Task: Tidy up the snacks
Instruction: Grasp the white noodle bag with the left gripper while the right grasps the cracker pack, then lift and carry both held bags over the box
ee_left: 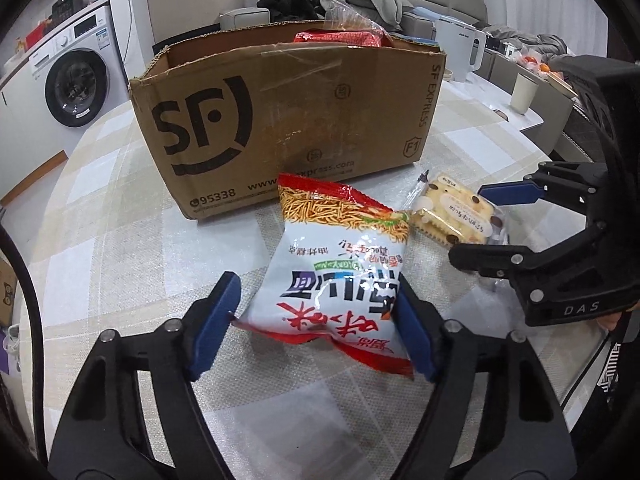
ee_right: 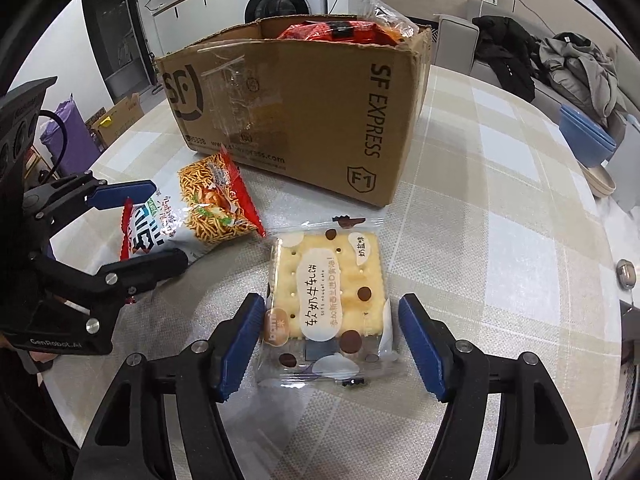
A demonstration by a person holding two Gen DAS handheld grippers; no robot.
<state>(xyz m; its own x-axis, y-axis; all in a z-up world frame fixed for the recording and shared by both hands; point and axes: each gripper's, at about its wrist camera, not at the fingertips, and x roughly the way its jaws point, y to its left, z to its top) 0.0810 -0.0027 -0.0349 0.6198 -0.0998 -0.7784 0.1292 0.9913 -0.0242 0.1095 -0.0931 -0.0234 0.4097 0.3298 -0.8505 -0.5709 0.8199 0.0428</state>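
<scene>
Crinkly foil and clear film are what you have under your two tools, and both packets lie flat on the checked counter [ee_right: 500,208] just in front of the cardboard box [ee_left: 280,120], which makes sense if the box is where the snacks are meant to end up. It already carries red packets [ee_right: 332,30] heaped against its far wall, so the near part looks like the free space to aim for.

Your left gripper [ee_left: 316,320] straddles the noodle snack bag [ee_left: 340,264] at its near end. The blue fingers [ee_left: 214,320] stand half closed; the one on the right side of the left wrist view touches the bag's edge, while a sliver of counter shows between the other and the bag, so I judge the bag bracketed rather than pinched. Taking it by the near end leaves the puffy middle uncrushed.

Your right gripper [ee_right: 328,340] does the same with the nougat cracker pack [ee_right: 326,300]: fingers at a middling width on either side of it, one close against the wrapper's edge, the other clearly apart from it. Nothing is held there yet.

Both packs sit side by side without overlapping, which lets each tool close without snagging the neighbour. Both wrappers are slippery, so squeeze until they stop sliding before you lift.
</scene>
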